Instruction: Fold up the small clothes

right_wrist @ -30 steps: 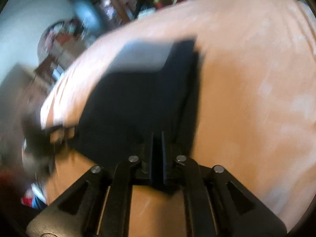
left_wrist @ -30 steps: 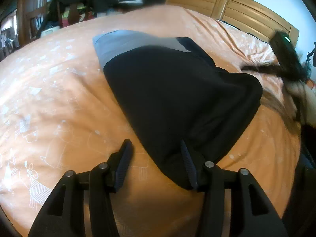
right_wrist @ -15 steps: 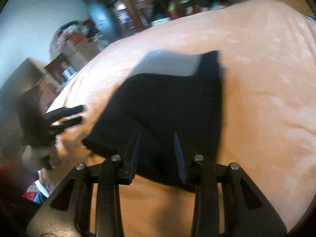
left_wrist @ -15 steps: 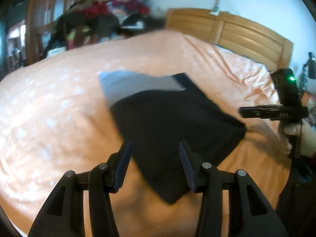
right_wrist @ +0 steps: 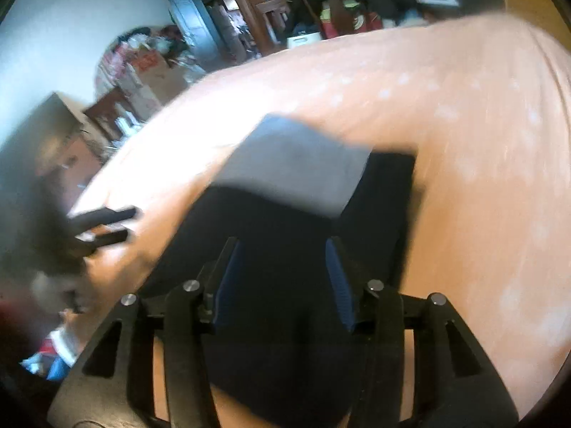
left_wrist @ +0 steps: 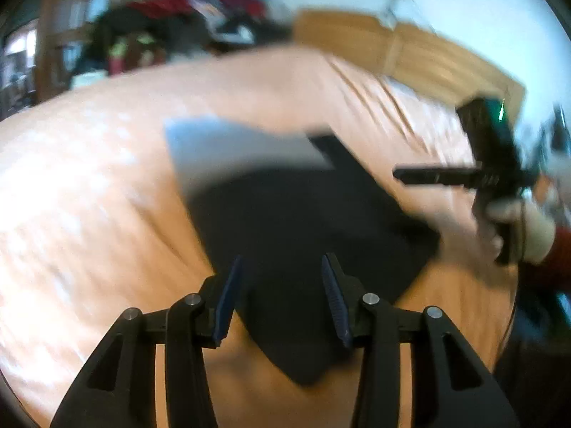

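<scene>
— Where was the black garment (left_wrist: 303, 221)?
— Lay folded on the orange bed (left_wrist: 89, 196), grey panel (right_wrist: 296, 164) showing at the far end.
— And the left gripper (left_wrist: 282, 296)?
— Hung above the near corner, jaws spread, gripping nothing.
— The right gripper (right_wrist: 285, 278)?
— Likewise parted over the cloth, empty. Probably let go so the fold could settle flat.
— Anything unclear?
— Blurred; height above the fabric hard to judge.

Orange-sheeted bed (left_wrist: 89, 185); folded black-grey garment (left_wrist: 303, 221) flat on it.
</scene>
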{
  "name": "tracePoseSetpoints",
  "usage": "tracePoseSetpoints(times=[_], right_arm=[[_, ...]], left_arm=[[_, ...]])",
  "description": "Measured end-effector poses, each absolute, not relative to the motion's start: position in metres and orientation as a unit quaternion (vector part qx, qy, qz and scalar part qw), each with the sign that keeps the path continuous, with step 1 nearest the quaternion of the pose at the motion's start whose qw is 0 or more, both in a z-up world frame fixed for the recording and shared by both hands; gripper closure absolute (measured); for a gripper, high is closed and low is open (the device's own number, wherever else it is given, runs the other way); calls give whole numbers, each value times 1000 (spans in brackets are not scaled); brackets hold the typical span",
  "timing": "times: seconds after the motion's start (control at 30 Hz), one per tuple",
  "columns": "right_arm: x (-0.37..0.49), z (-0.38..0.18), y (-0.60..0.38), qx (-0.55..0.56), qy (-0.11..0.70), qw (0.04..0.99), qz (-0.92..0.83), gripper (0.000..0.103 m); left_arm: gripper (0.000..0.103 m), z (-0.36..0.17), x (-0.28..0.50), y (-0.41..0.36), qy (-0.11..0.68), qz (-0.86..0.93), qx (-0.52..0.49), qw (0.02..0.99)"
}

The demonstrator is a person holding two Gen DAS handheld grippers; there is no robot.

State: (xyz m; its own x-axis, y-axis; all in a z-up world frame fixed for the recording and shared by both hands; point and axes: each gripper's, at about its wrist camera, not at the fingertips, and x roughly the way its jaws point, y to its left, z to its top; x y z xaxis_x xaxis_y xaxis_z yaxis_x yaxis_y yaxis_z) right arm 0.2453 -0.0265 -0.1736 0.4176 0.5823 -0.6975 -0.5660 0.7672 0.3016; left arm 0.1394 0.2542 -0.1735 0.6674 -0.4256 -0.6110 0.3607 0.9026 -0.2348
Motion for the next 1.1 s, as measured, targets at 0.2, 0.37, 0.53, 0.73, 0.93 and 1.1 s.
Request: tracePoseSetpoints(times=[0.2,0.37,0.53,0.73,0.93,1.1], right_arm=[[354,-207,-14,8,464,840,280,56],[381,-252,-21,44,507,820,261,51],[354,-221,-26,43,471,838,272,48],[223,-185,-52,2,409,863,297,47],[119,-221,-71,-27,440,861,253,33],[123,-213,-77,-12,443,870,218,32]], left_arm=[[55,-199,262,245,374,-176,-37,910],[35,-256,329,235,456,-133,-30,880],[45,-246,312,256,439,-148,-82,882],[48,-203,189,246,381,-213,-16,899],[38,-218,97,221,416,-230,52,878],[34,-217,94,231,430,-190,8,882]])
